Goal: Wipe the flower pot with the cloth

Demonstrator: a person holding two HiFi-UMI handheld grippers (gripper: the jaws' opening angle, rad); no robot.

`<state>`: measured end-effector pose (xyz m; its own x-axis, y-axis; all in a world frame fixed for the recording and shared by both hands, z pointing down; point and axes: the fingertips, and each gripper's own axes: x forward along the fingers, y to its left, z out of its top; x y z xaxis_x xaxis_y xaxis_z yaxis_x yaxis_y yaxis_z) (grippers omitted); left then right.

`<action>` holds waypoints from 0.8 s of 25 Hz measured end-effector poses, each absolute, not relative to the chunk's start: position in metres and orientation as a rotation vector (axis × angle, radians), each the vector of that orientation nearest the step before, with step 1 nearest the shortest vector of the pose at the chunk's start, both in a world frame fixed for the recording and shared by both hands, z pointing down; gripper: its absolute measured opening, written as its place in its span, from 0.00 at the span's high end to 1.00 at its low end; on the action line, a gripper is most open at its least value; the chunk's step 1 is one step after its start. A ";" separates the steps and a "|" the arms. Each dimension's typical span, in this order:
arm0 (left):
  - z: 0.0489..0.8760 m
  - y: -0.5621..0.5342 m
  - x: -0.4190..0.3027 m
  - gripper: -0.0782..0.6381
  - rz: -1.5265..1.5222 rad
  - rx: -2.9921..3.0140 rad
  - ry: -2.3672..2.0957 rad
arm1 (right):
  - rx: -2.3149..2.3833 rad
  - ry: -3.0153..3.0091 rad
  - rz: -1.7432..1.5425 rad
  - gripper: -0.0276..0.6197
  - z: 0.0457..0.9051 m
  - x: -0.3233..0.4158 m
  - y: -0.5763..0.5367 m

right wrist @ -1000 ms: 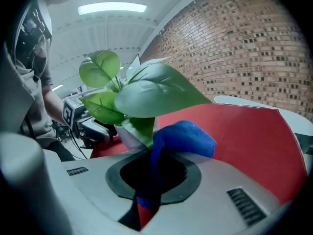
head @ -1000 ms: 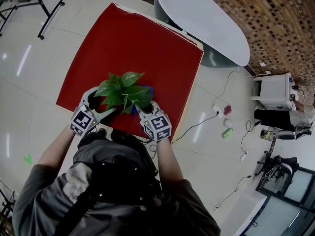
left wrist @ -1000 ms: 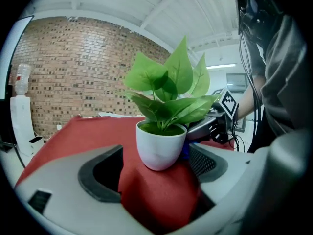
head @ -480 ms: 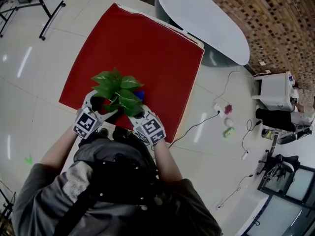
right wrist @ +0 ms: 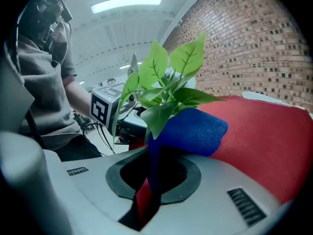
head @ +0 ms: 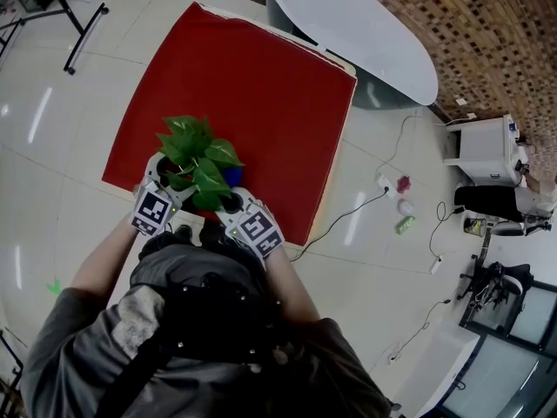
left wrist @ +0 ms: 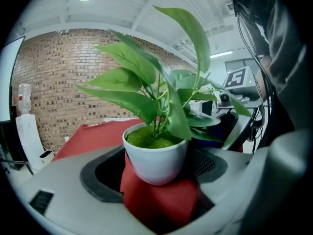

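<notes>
Now clamped between the jaws of the left gripper [head: 172, 181], the white flower pot [left wrist: 156, 158] is seen at the lower left of the head view. It is held close above the near edge of the red table cover [head: 252, 85], though whether it is touching the cover cannot be told. Its green leaves [head: 193, 155] are spread over it and hide the pot from above.

Compared with a second ago, the pot is placed further left in the frame and nearer the person. The blue cloth [head: 231, 177] is brought in with it and is now tucked against the right of the foliage, lower than before. That cloth is pinched in the closed jaws of the right gripper [head: 228, 203], a thick fold being pushed out toward the plant.

Both tools are drawn together at the pot, so wiping is judged to be under way or about to begin; actual contact of cloth and pot wall is not shown in any view. A white oval table [head: 357, 33] is left unused at the upper right.
</notes>
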<state>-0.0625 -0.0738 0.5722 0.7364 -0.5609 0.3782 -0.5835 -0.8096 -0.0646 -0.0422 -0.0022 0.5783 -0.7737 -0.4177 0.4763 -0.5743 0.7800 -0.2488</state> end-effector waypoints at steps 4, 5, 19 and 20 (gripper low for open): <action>0.570 -0.075 -0.064 0.28 0.570 2.874 -0.939 | 0.837 -2.570 0.541 0.86 0.570 -0.025 -0.009; 0.570 -0.075 -0.064 0.28 0.563 2.874 -0.930 | 0.880 -2.566 0.542 0.86 0.568 -0.016 -0.014; 0.576 -0.068 -0.033 0.28 0.547 2.950 -0.624 | 0.822 -2.584 0.423 0.86 0.578 0.019 -0.105; 0.576 -0.069 -0.033 0.28 0.549 2.949 -0.616 | 0.798 -2.593 0.434 0.86 0.579 0.019 -0.105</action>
<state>-0.0328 -0.0690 0.5761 0.8550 -0.3723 0.3609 -0.4007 -0.9162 0.0042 0.0189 -0.1051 0.5787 -0.7613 -0.4667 0.4502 -0.5879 0.7897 -0.1754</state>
